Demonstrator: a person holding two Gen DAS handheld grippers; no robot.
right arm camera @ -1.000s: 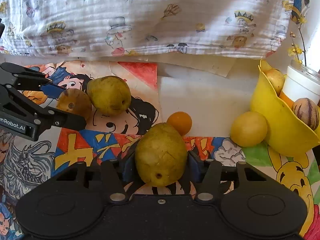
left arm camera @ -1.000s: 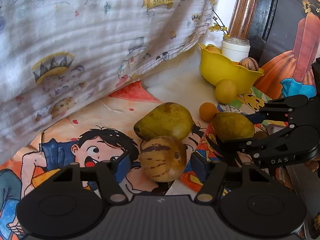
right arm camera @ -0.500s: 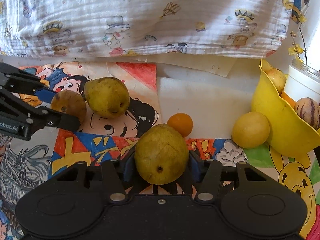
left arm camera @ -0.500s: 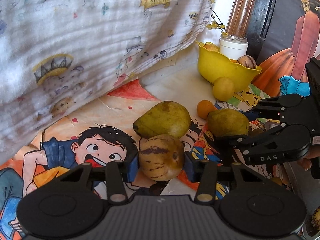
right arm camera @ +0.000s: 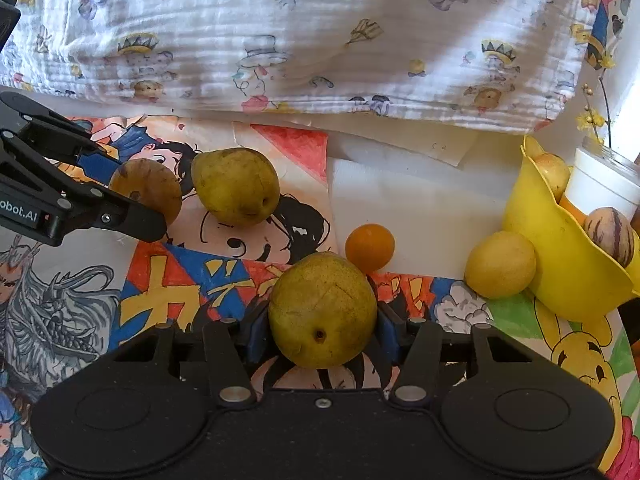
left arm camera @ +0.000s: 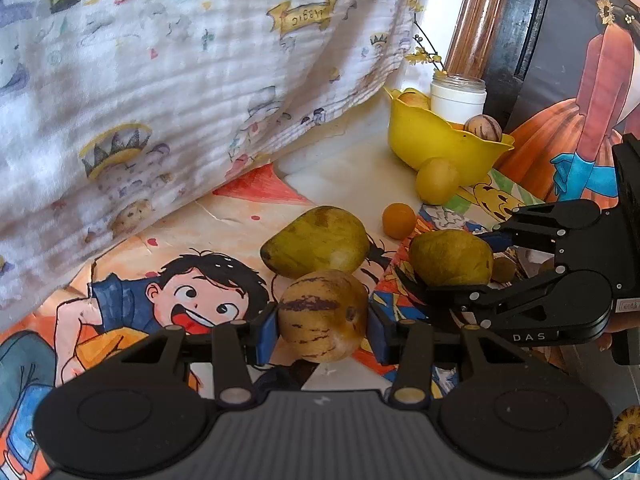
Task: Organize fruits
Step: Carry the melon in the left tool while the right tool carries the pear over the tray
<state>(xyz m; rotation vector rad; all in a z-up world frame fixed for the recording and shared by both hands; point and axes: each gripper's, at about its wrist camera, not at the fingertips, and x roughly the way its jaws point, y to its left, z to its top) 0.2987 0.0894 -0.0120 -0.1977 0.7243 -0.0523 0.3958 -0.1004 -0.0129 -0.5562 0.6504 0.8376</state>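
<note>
My left gripper point(left arm camera: 322, 326) is shut on a tan melon with purple stripes point(left arm camera: 323, 314), its blue pads pressed on both sides. Just behind the melon lies a loose green pear point(left arm camera: 316, 240). My right gripper point(right arm camera: 322, 332) is shut on a second green pear point(right arm camera: 323, 308). The right wrist view shows the left gripper point(right arm camera: 132, 200) at the left with the striped melon point(right arm camera: 146, 188) in it, beside the loose pear point(right arm camera: 236, 186). A small orange fruit point(right arm camera: 370, 247) and a round yellow fruit point(right arm camera: 500, 264) lie near the yellow bowl point(right arm camera: 560, 256), which holds more fruit.
A white printed cloth point(right arm camera: 320, 40) hangs across the back. Cartoon posters point(right arm camera: 180, 280) cover the surface. A white jar point(left arm camera: 458, 98) stands behind the bowl, and a brown post point(left arm camera: 472, 12) rises beyond it.
My left gripper's jaws closed from wide apart onto the striped melon. The right gripper kept its hold on the pear and barely moved.
</note>
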